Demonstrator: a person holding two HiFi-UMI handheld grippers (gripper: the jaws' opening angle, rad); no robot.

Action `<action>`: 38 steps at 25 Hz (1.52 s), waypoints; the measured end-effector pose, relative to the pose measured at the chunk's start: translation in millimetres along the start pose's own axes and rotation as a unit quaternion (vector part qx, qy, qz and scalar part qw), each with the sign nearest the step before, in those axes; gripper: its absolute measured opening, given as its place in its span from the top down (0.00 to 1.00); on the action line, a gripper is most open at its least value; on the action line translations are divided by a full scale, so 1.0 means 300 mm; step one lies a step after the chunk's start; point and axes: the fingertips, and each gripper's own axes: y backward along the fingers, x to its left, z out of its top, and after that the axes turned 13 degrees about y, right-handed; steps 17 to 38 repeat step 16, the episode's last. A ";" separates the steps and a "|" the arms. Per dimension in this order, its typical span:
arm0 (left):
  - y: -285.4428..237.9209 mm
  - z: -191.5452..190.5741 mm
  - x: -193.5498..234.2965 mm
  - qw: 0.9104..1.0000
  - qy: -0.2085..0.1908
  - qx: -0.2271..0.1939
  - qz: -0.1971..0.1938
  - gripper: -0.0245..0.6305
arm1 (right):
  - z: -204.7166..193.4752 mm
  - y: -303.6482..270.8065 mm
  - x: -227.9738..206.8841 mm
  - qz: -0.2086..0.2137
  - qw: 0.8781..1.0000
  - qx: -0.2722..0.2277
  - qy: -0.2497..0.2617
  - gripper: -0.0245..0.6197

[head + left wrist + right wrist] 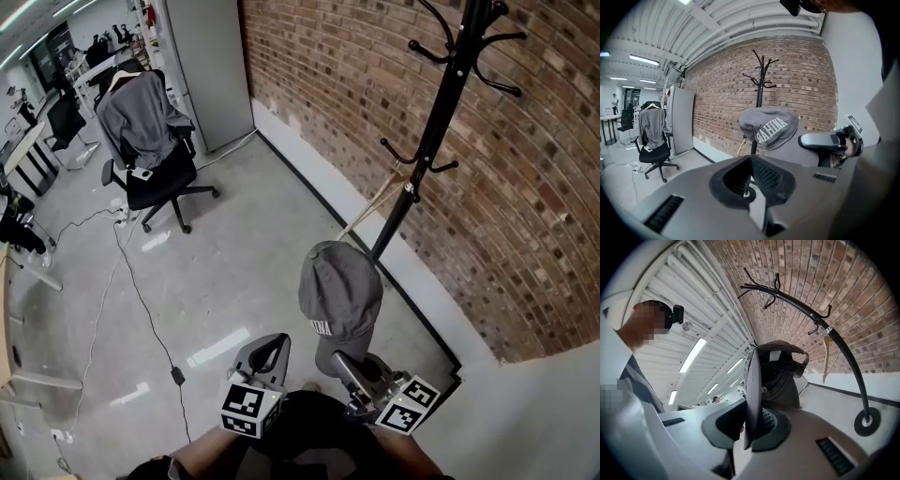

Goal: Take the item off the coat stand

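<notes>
A grey cap (339,286) with white lettering hangs free of the black coat stand (441,112), just in front of its pole. My right gripper (345,364) is shut on the cap's brim from below. In the right gripper view the brim (752,380) stands edge-on between the jaws, with the cap's inside (780,371) beyond it and the coat stand (834,336) arching to the right. My left gripper (272,349) is beside the right one, shut and empty. In the left gripper view its jaw tips (750,159) meet below the cap (768,126), with the coat stand (759,89) behind.
A brick wall (375,84) runs behind the stand. A beige strap (380,202) hangs from a lower hook. An office chair (155,173) draped with a grey jacket stands at the far left beside a grey cabinet (208,66). A cable (141,300) trails across the concrete floor.
</notes>
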 end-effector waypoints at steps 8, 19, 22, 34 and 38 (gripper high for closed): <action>0.045 0.014 0.006 1.000 0.004 -0.021 0.015 0.91 | 0.021 0.004 0.015 0.004 1.000 -0.006 0.010 0.91; 0.051 0.010 0.006 0.999 0.003 -0.025 0.021 0.91 | 0.016 0.006 0.024 0.010 1.000 -0.003 0.014 0.91; 0.051 0.010 0.006 0.999 0.003 -0.025 0.021 0.91 | 0.016 0.006 0.024 0.010 1.000 -0.003 0.014 0.91; 0.051 0.010 0.006 0.999 0.003 -0.025 0.021 0.91 | 0.016 0.006 0.024 0.010 1.000 -0.003 0.014 0.91; 0.051 0.010 0.006 0.999 0.003 -0.025 0.021 0.91 | 0.016 0.006 0.024 0.010 1.000 -0.003 0.014 0.91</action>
